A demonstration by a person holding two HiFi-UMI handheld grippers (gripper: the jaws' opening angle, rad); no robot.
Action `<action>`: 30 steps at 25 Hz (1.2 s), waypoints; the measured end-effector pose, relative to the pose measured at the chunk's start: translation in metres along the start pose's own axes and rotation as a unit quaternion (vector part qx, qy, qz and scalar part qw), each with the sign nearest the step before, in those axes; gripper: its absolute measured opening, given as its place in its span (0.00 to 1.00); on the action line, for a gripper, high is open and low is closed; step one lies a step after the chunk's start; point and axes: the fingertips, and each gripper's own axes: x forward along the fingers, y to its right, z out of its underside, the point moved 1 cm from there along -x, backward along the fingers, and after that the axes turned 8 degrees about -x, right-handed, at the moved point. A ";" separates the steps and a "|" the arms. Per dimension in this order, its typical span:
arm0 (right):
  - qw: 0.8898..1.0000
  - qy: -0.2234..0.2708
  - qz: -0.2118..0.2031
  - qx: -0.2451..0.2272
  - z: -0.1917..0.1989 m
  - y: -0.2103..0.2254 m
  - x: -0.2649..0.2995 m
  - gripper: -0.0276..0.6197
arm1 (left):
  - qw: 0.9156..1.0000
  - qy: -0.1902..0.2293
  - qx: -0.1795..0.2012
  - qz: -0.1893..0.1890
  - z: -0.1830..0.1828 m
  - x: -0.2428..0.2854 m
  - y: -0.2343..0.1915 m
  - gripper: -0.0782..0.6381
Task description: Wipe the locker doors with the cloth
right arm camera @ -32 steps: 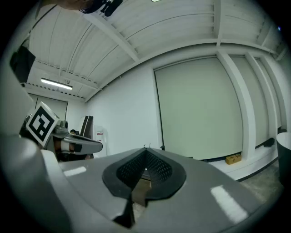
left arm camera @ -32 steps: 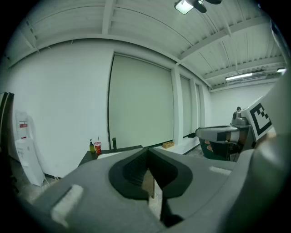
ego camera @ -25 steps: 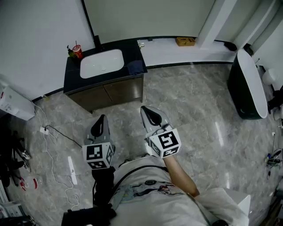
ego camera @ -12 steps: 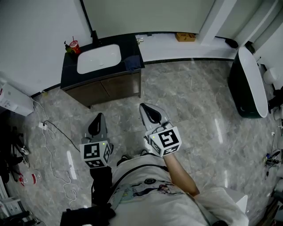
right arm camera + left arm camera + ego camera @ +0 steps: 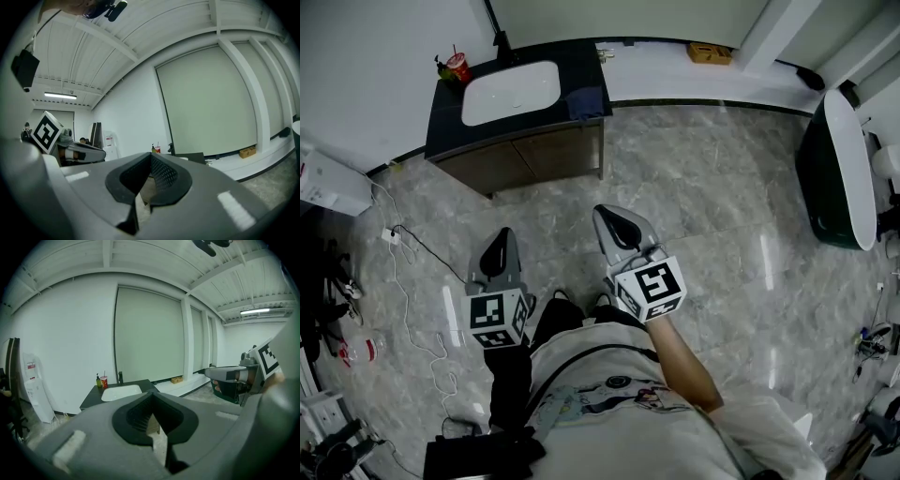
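Looking down in the head view, we hold our left claw (image 5: 499, 247) and right claw (image 5: 615, 225) side by side over a grey marble floor (image 5: 703, 187); both point toward a black vanity tabletop (image 5: 581, 64), well ahead, where a dark blue cloth (image 5: 586, 101) lies just right of the white basin (image 5: 511, 80). In the left gripper view, the left claw's jaws meet at their tips, empty, facing the basin. In the right gripper view, the right claw's jaws are pressed together, also empty.
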 end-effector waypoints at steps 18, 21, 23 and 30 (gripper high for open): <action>0.999 -0.042 0.025 -0.003 0.008 0.048 0.184 0.05 | 0.999 -0.013 -0.009 0.033 -0.045 0.168 -0.126 0.11; 0.998 -0.051 0.026 0.002 0.011 0.051 0.217 0.05 | 0.999 -0.022 -0.011 0.045 -0.049 0.194 -0.138 0.11; 0.998 -0.065 0.025 0.008 0.020 0.051 0.234 0.05 | 0.998 -0.034 -0.016 0.051 -0.044 0.208 -0.143 0.11; 0.991 -0.124 0.023 0.038 0.068 0.091 0.273 0.05 | 0.995 -0.069 -0.024 0.062 -0.027 0.260 -0.141 0.11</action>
